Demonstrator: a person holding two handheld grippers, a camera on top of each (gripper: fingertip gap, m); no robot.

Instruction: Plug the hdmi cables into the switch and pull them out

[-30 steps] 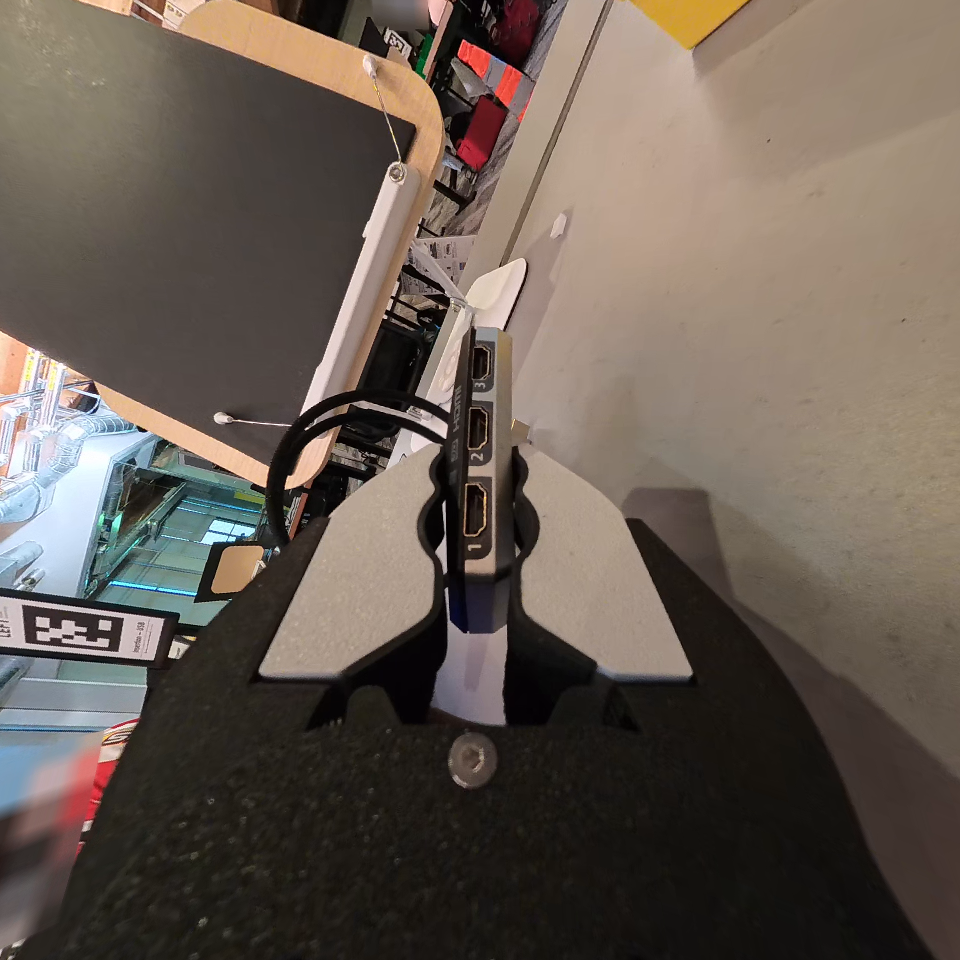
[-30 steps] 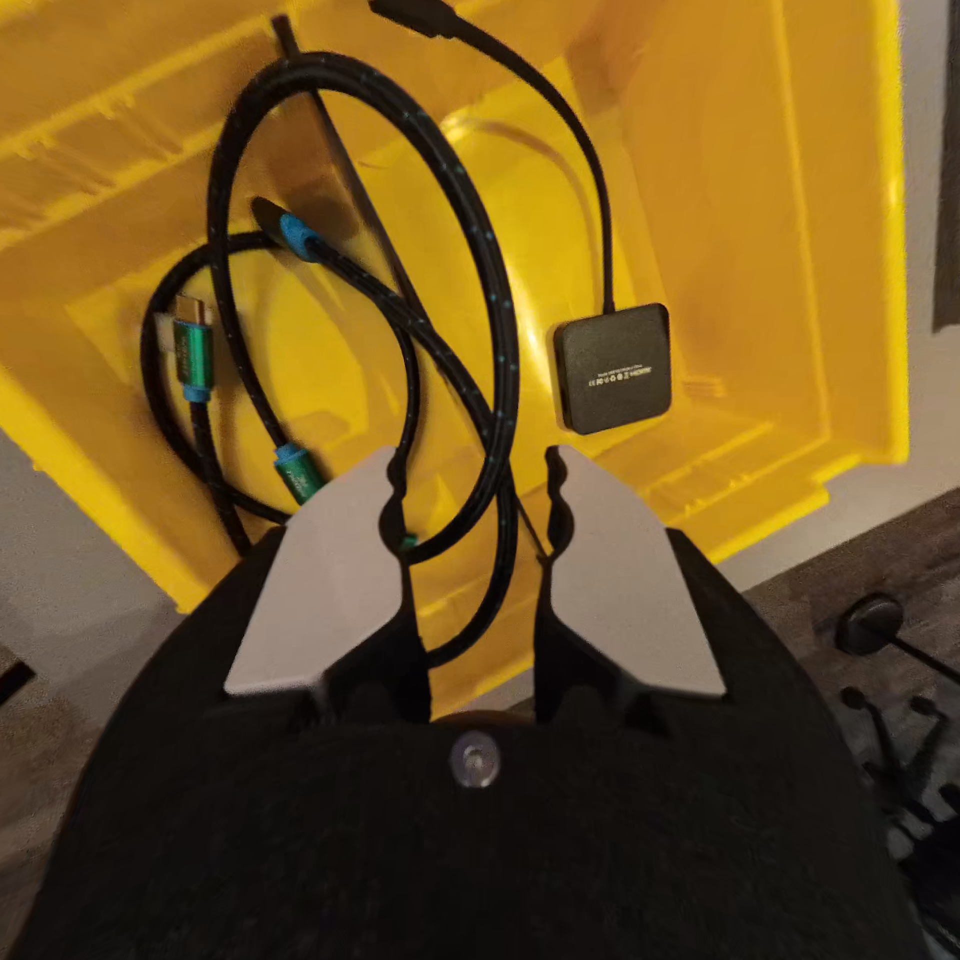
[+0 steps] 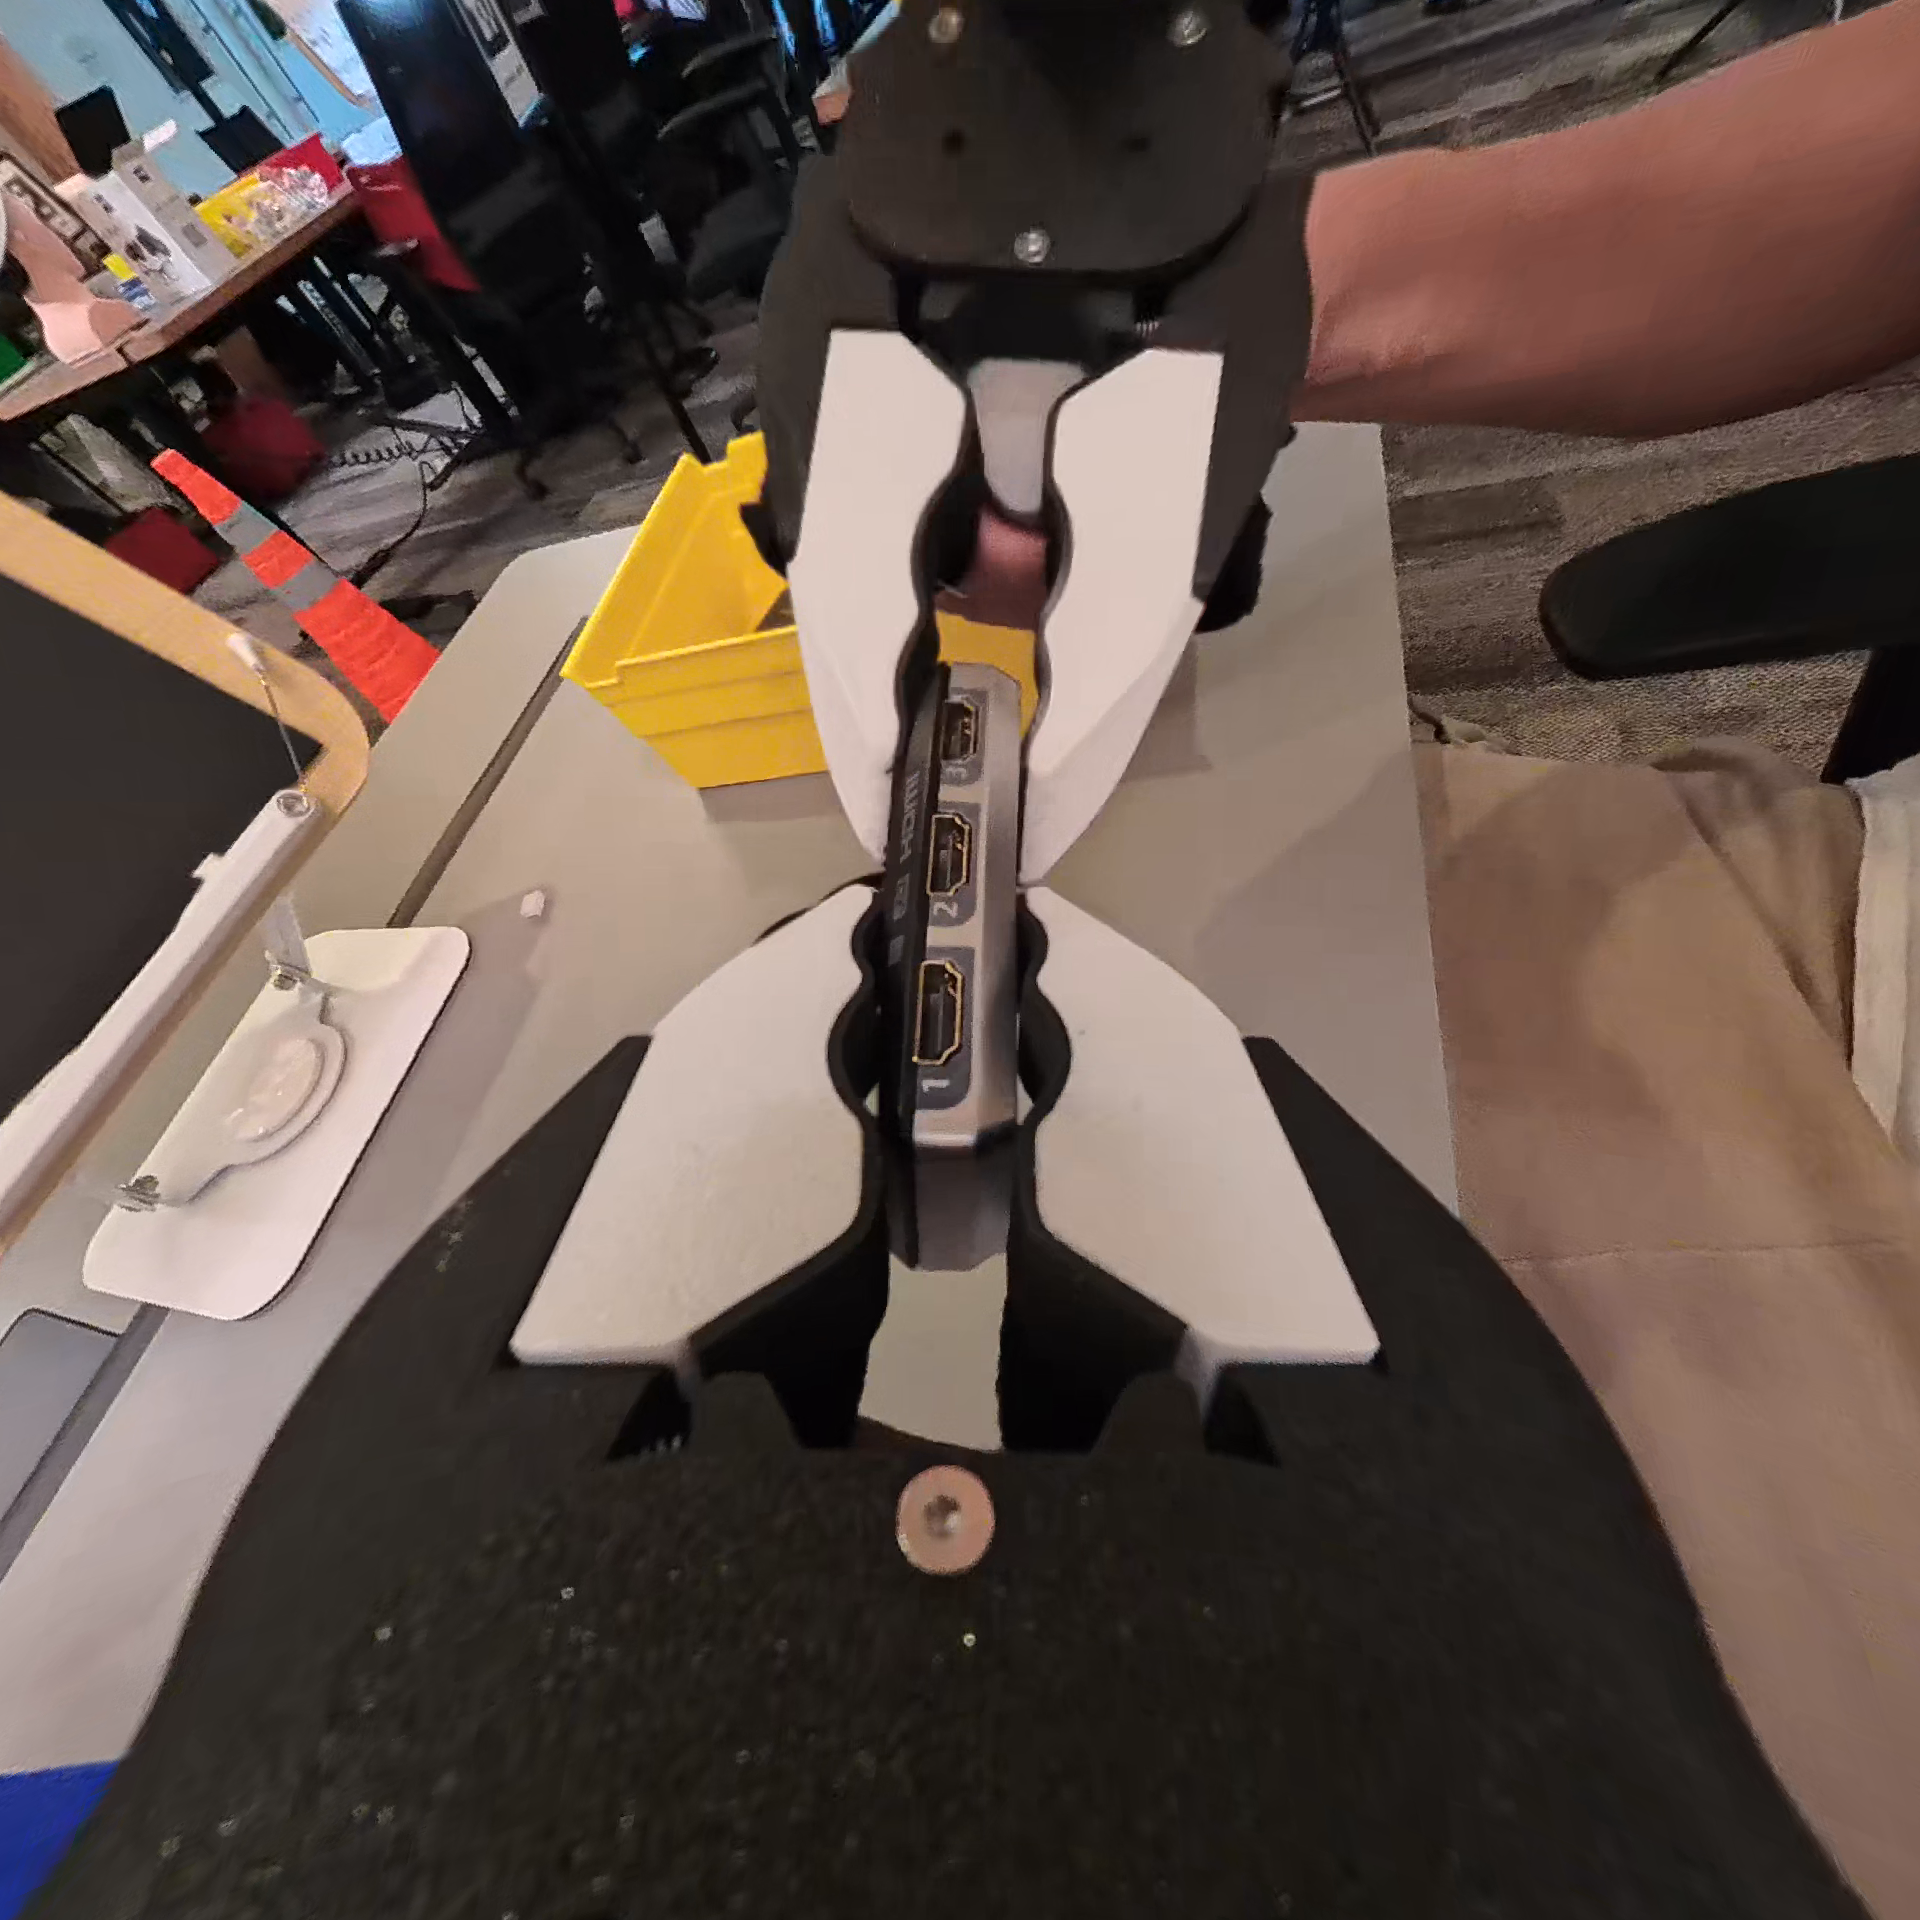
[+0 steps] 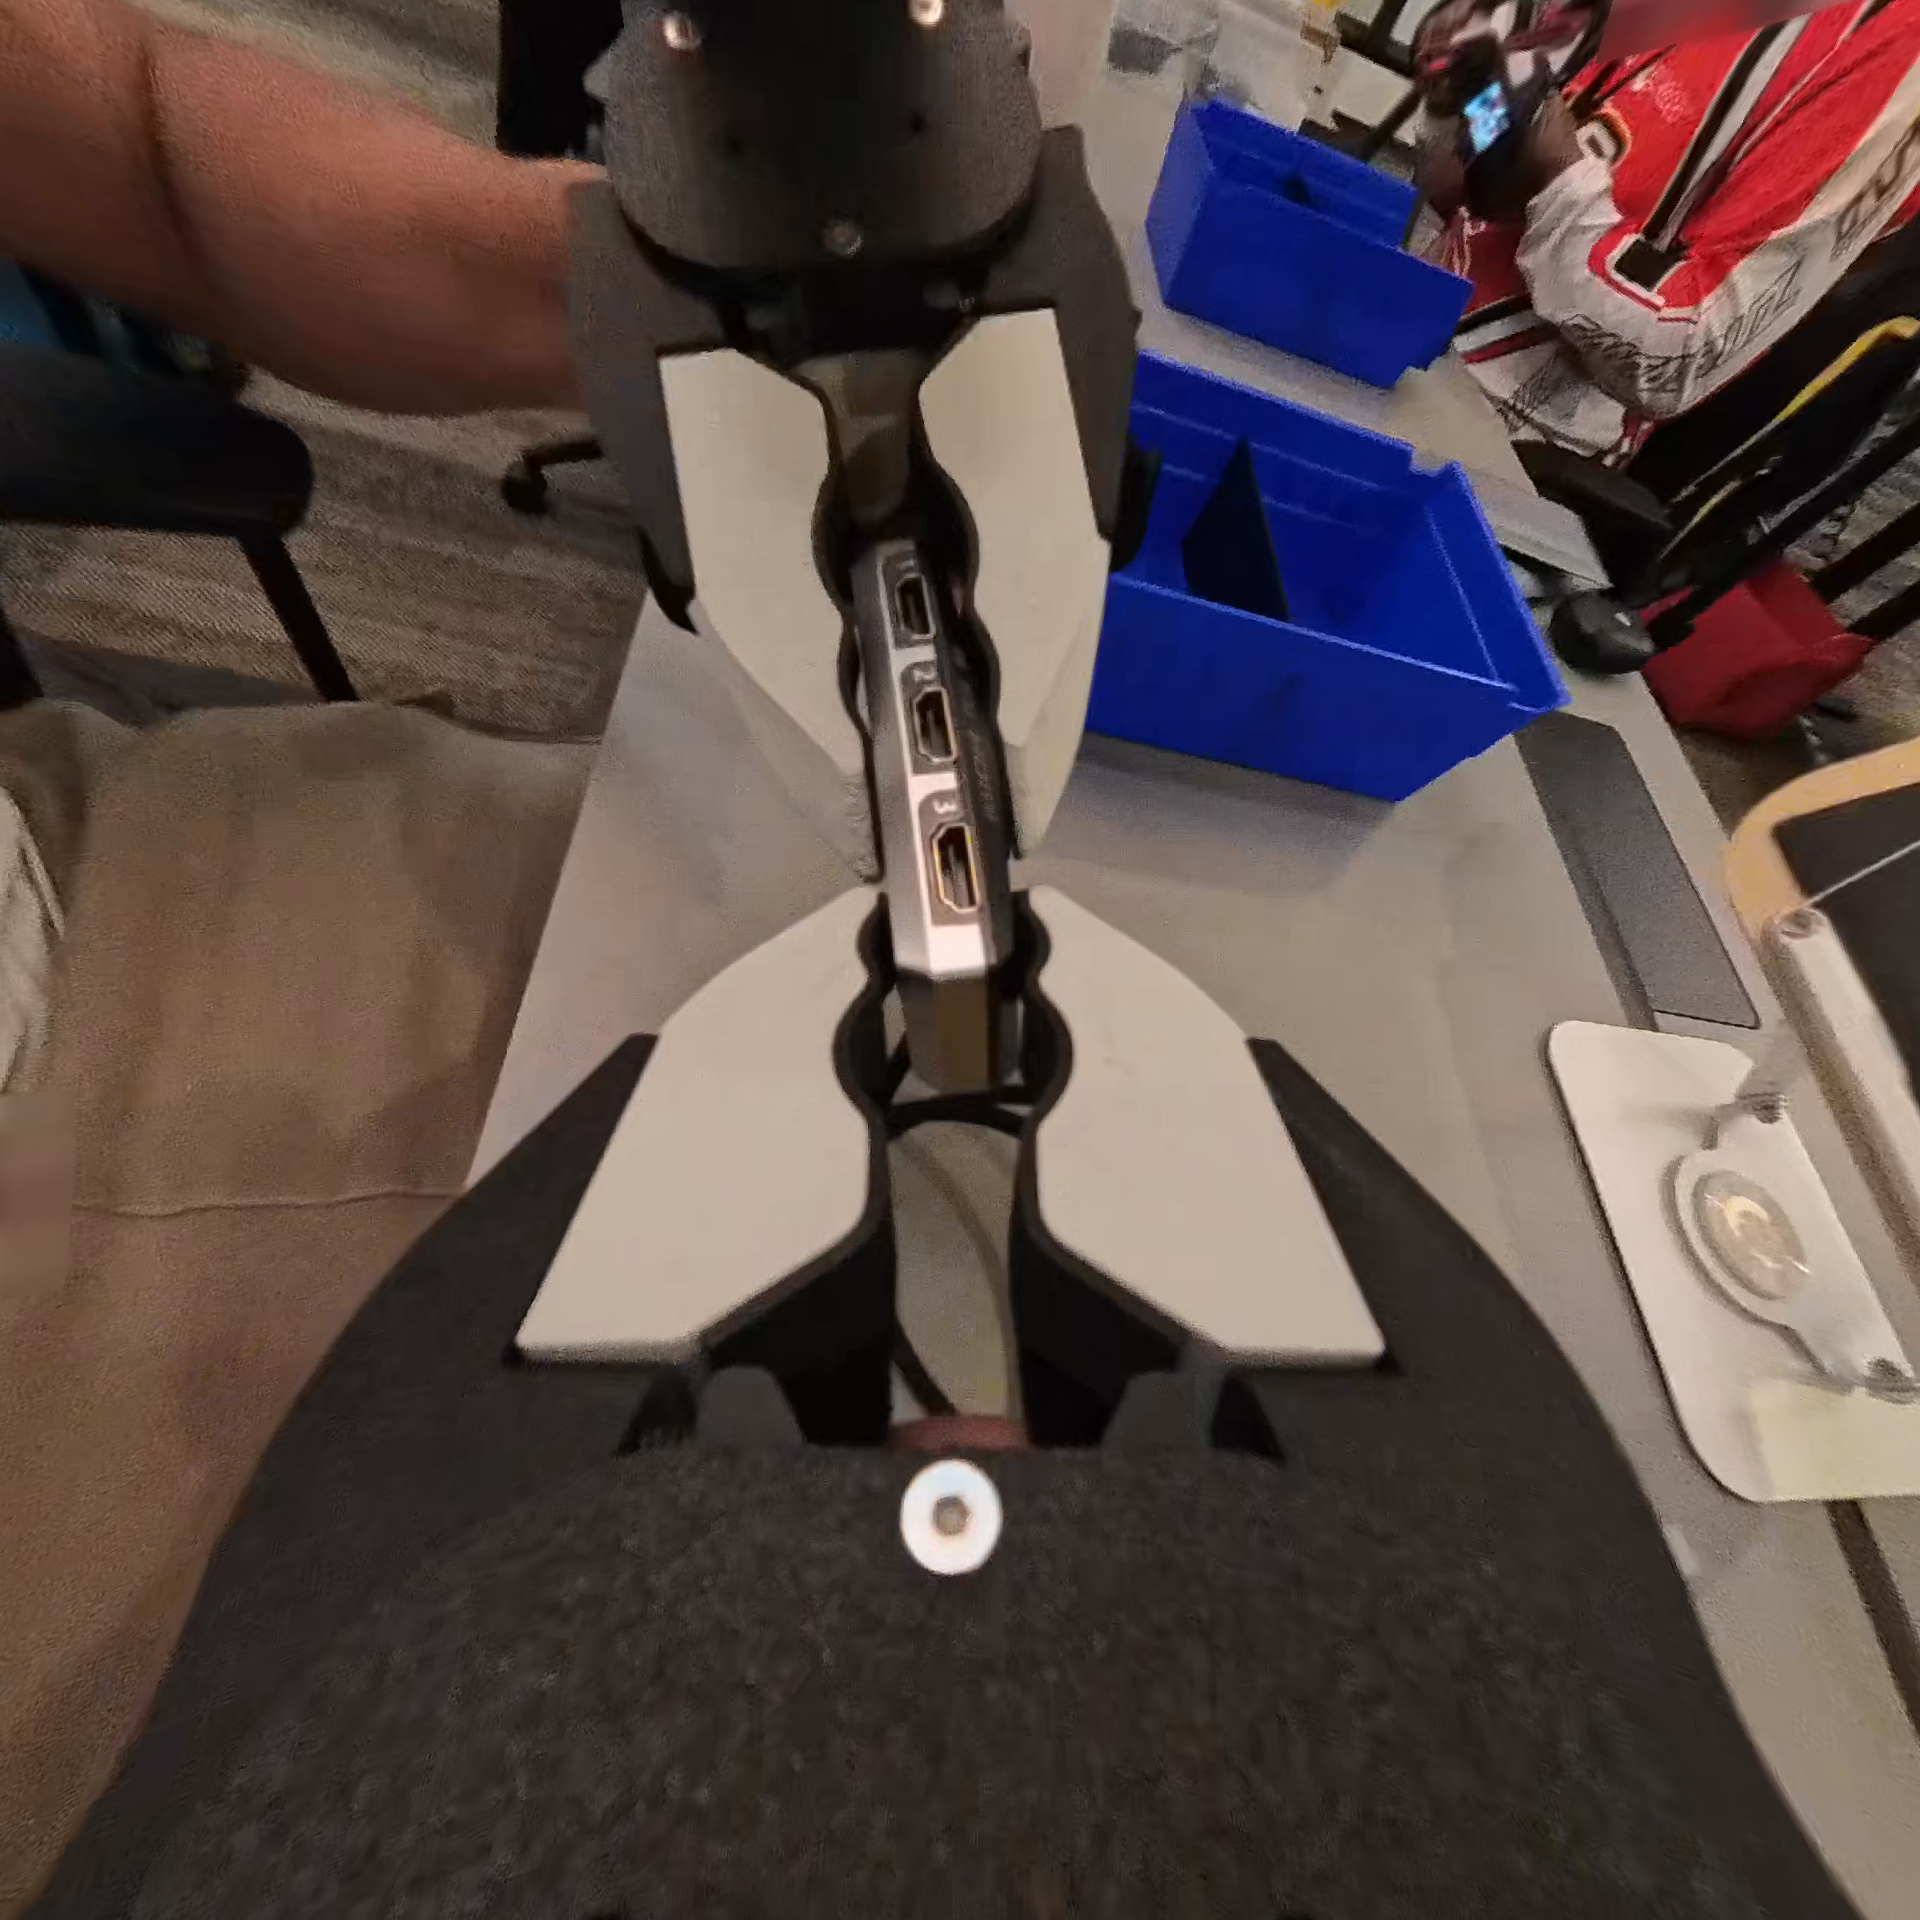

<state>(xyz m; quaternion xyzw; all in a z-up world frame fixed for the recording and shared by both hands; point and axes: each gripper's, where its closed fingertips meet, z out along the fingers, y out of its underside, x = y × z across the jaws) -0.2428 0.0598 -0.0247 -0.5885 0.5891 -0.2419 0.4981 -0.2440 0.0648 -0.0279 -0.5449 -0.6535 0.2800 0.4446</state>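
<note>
The slim grey-and-black HDMI switch with three gold-rimmed ports is held on edge above the pale grey table, and it is now gripped from both ends. The left gripper is closed to a narrow gap on the end by the first port, as it was a second ago. The right gripper has been moved: a second ago it was held wider over the yellow plastic bin, where the braided HDMI cables lay. Now it is brought nose to nose with the left one and appears narrowed onto the end by the third port. How firmly that end is pressed cannot be confirmed.

All three ports are seen empty in both wrist views, and no HDMI cable is carried by either gripper. A thin black cord is seen looping just behind the switch in the right wrist view.

This is judged to be a regrasp or steadying of the switch, not a plugging step. No cable has yet been inserted, so one gripper will probably have to be freed to fetch one.
</note>
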